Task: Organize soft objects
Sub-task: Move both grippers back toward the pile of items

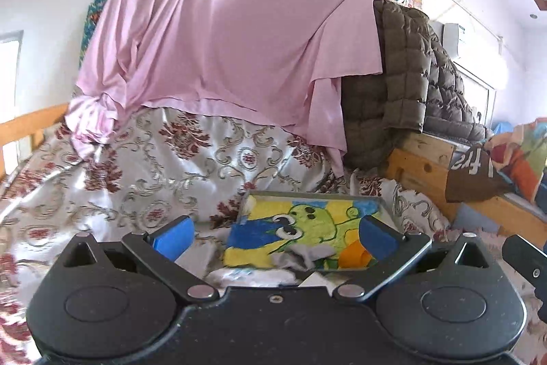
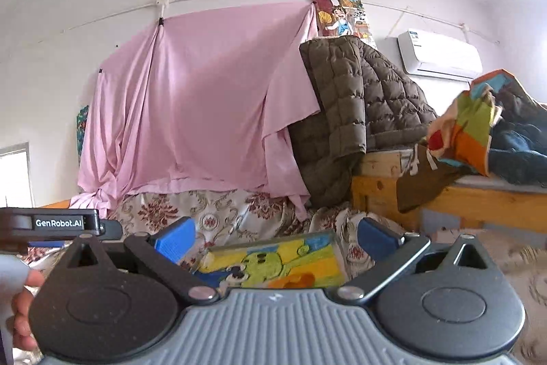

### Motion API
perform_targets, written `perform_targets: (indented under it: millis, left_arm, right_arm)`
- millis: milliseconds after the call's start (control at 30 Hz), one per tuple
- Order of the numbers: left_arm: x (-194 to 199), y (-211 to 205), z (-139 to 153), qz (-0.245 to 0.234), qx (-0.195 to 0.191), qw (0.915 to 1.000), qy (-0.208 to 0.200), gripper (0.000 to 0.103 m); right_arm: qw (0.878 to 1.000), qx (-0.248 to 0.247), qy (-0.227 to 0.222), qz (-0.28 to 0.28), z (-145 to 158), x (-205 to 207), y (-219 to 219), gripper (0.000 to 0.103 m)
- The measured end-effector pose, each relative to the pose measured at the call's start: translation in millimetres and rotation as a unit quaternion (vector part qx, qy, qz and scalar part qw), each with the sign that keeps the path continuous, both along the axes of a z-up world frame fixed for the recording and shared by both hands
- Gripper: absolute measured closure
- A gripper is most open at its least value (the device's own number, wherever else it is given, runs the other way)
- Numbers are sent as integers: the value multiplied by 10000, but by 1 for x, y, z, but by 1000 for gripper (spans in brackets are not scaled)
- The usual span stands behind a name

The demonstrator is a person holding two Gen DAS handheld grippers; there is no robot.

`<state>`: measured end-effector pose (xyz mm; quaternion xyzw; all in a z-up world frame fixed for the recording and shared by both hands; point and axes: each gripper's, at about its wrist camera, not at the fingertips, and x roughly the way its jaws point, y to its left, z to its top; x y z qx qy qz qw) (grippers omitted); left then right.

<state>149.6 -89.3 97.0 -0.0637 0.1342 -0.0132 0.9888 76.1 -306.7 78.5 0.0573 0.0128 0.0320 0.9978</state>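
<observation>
Both grippers stood with jaws spread wide and nothing between them: the left gripper (image 1: pixel 275 236) and the right gripper (image 2: pixel 275 240) hung above the bed (image 1: pixel 136 166). A grey soft cloth (image 1: pixel 304 253) lay on the cartoon-painted tray (image 1: pixel 307 194), which rested on the floral bedspread below the pink sheet (image 1: pixel 222 23).

A plain pink hanging sheet (image 1: pixel 218 23) drapes above a cream bedspread patterned with maroon flowers and grey scrolls (image 1: pixel 143 173). The brown quilted jacket (image 2: pixel 352 112) adjoins a yellow, blue and green cartoon-printed tray (image 1: pixel 301 228).
</observation>
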Motion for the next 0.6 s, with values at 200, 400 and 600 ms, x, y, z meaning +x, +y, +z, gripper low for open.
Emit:
perform_targets:
  millis: [200, 400, 600]
  left_arm:
    - [-46, 17, -14, -22, 81, 10000, 39, 1]
    - [-76, 32, -36, -122, 102, 9997, 181, 1]
    - [-90, 38, -66, -325, 99, 9985, 438, 1]
  right_arm:
    - [9990, -93, 421, -69, -12, -35, 18, 0]
    - [9964, -253, 804, -17, -30, -58, 32, 0]
    - [9891, -204, 1460, 76, -45, -58, 38, 0]
